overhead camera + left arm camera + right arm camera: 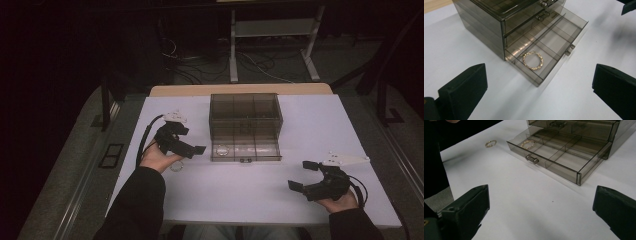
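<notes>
A smoky clear drawer box [245, 112] stands mid-table with its bottom drawer [260, 156] pulled out. In that drawer's left compartment lies a twisted gold bracelet [221, 149] [533, 60] [528, 144]. A second gold bracelet [176, 166] [490, 143] rests on the white table, beside the left hand. My left gripper [192, 141] [540, 91] hovers just left of the drawer, open and empty, pointing at the bracelet inside. My right gripper [302, 175] [540, 212] stands open and empty near the front right, aimed at the drawer front and its handle [532, 159].
The white table [240, 195] has free room in front of the drawer. The box's upper drawers [524, 17] are closed. A dark sleeve [434, 157] fills the left edge of the right gripper view. Beyond the table's far edge are a stand's legs and cables [250, 62].
</notes>
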A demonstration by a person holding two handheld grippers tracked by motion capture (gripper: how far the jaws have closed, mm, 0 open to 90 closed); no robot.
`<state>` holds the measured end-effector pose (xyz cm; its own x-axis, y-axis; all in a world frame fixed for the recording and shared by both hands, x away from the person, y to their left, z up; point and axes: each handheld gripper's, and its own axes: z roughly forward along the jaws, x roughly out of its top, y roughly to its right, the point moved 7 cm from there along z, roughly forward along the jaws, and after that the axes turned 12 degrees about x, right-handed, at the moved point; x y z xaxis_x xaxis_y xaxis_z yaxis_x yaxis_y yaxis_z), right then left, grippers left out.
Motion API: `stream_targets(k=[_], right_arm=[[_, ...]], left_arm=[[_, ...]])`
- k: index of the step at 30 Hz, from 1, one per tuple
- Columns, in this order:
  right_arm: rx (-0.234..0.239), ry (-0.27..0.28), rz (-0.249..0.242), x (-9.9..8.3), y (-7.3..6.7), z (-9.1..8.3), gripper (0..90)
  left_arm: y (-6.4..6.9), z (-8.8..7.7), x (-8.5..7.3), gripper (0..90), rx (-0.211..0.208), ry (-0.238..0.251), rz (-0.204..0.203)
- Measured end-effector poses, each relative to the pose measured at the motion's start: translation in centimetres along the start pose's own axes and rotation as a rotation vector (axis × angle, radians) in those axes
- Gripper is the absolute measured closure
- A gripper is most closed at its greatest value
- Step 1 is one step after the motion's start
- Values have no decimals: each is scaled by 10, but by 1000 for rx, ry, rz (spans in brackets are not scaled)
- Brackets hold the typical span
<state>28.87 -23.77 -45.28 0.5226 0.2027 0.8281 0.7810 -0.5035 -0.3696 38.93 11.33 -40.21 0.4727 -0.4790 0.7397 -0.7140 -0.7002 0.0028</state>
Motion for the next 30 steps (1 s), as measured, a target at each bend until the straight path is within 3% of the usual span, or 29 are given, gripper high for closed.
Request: stream_targets(k=[6,13,23,30], right_arm=[[-1,0,-2,0,0,0,2],[-2,0,0,0,0,0,2],[-2,-3,1,-1,0,1,3],[-2,-3,0,-1,1,0,3]], left_arm=[[1,-5,-14,0,-11,6,35],[-2,-7,-31,0,8,3,57],[-8,-3,-51,0,15,-32,24],[-12,1,-62,0,11,-77,32]])
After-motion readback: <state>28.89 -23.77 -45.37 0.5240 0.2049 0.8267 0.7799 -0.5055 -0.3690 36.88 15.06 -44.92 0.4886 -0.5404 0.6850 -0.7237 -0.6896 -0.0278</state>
